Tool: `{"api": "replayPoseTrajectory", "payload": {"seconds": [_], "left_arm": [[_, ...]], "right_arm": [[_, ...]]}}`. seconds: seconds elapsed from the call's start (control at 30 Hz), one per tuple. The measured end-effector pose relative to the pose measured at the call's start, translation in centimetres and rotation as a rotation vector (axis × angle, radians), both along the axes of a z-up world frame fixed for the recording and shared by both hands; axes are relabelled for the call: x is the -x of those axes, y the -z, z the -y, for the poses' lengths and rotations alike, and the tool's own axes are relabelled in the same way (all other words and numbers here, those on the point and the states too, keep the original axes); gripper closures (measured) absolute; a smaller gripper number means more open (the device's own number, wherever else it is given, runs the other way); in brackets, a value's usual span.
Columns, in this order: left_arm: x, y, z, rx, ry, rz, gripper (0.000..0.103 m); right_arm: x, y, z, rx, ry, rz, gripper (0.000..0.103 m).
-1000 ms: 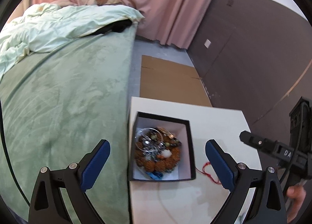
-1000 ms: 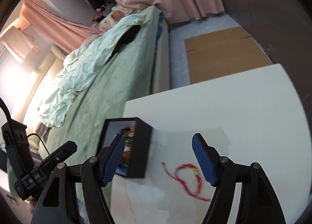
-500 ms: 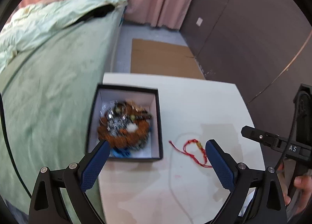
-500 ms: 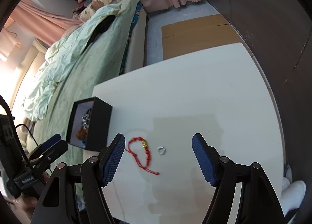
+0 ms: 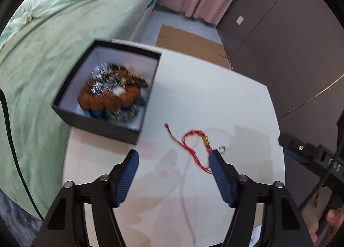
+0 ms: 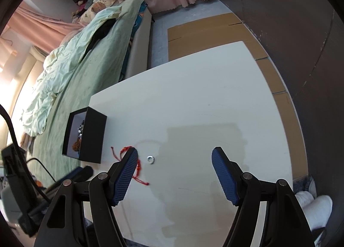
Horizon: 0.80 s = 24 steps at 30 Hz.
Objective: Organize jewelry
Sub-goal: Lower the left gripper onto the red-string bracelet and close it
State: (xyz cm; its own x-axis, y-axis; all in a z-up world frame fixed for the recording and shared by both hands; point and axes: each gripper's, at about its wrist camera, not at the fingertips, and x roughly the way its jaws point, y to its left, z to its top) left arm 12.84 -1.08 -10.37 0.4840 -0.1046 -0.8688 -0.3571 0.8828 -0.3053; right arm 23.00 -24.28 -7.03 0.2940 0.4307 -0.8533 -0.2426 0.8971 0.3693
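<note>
A black open box [image 5: 107, 126] holds a heap of bracelets and beads [image 5: 111, 94] at the white table's left edge; it also shows in the right wrist view [image 6: 92, 139]. A red cord bracelet with a gold bead [image 5: 193, 141] lies on the table right of the box, partly behind my right gripper's left finger in the right wrist view [image 6: 140, 164]. A small silver ring [image 5: 222, 149] lies beside it, also in the right wrist view [image 6: 151, 159]. My left gripper [image 5: 173, 156] is open and empty above the bracelet. My right gripper [image 6: 175, 154] is open and empty.
The white table [image 6: 204, 100] stands beside a bed with a green cover [image 5: 38, 57]. Flat cardboard [image 6: 204, 29] lies on the floor beyond the table. A dark wall [image 5: 279, 32] is on the right. The right gripper's body [image 5: 311, 156] shows at the left view's right edge.
The left gripper has swung right from over the box toward the red bracelet. The right view has shifted right, so the bracelet and ring now lie near its left finger.
</note>
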Motion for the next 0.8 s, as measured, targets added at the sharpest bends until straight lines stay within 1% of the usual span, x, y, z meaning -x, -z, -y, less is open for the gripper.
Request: {"api": "replayPoseTrajectory", "payload": {"seconds": [0.03, 0.07, 0.2, 0.23, 0.27, 0.4, 0.57, 0.63, 0.73, 0.8], "left_arm": [[0.0, 0.3, 0.3, 0.000, -0.003, -0.005, 0.043], [-0.1, 0.6, 0.5, -0.004, -0.005, -0.010, 0.046], [-0.6, 1.4, 1.6, -0.041, -0.016, -0.010, 0.048], [-0.8, 1.7, 1.8, -0.044, -0.020, -0.011, 0.053], [-0.9, 2.0, 2.2, -0.050, -0.024, -0.015, 0.055], [-1.7, 2.7, 2.9, -0.059, -0.029, -0.014, 0.057], [-2.7, 3.6, 3.6, -0.103, -0.030, -0.018, 0.058], [-3.0, 3.6, 3.9, -0.151, -0.042, -0.004, 0.059], [-3.2, 3.8, 4.1, -0.188, -0.042, 0.000, 0.059], [-3.3, 3.9, 4.7, -0.231, -0.037, 0.004, 0.059]], "right_arm": [[0.0, 0.0, 0.2, -0.001, 0.000, 0.000, 0.032], [0.0, 0.0, 0.4, -0.001, 0.001, 0.000, 0.032], [-0.1, 0.0, 0.9, -0.003, 0.003, 0.002, 0.032], [-0.1, 0.0, 1.1, -0.004, 0.004, 0.001, 0.032], [-0.1, -0.1, 1.3, -0.007, 0.006, 0.000, 0.032], [-0.2, -0.1, 2.1, -0.014, 0.016, -0.001, 0.032], [-0.4, -0.1, 3.0, -0.023, 0.032, -0.006, 0.032], [-0.5, -0.1, 3.3, -0.023, 0.036, -0.006, 0.032], [-0.5, -0.1, 3.3, -0.025, 0.038, -0.007, 0.032], [-0.5, -0.1, 3.3, -0.023, 0.035, -0.007, 0.032]]}}
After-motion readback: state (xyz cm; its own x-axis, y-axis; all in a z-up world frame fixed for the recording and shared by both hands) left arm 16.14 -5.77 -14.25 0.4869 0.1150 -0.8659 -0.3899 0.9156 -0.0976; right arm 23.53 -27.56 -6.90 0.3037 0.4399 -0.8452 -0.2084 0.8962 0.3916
